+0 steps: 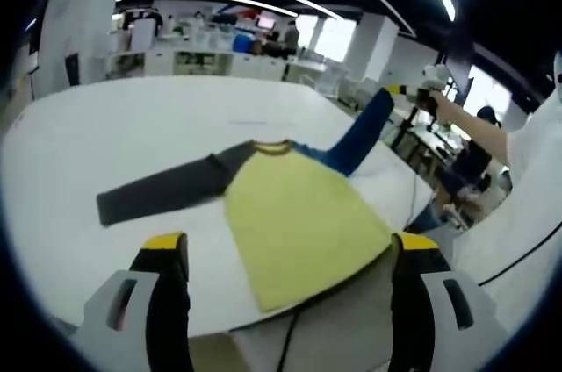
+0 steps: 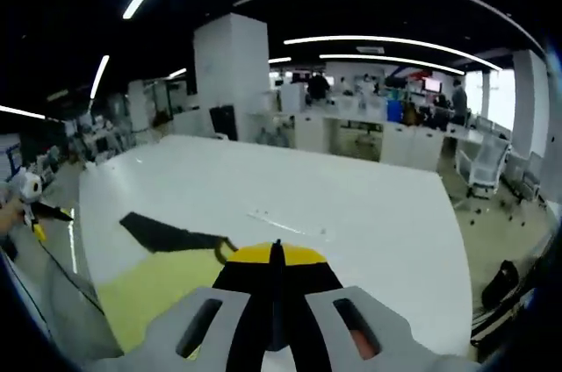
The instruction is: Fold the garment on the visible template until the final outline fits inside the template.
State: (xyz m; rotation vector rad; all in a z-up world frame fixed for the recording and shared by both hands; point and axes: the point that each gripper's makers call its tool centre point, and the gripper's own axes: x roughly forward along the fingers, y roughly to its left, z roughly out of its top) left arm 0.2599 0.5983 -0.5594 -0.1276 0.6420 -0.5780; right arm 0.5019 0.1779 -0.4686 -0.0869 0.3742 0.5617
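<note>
The right tongs [image 1: 413, 91] were closed on the blue sleeve [image 1: 362, 137], lifting it; the left tongs [image 1: 290, 253] hung open, empty. The shirt [image 1: 299, 218] looked soft and limp (best gripped at cuffs or hem) on the counter [image 1: 132, 118].

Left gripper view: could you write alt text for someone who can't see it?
A yellow long-sleeved shirt lies on a white table, its grey sleeve flat, its blue sleeve lifted by the right claw. The left claw hovers open in front.
</note>
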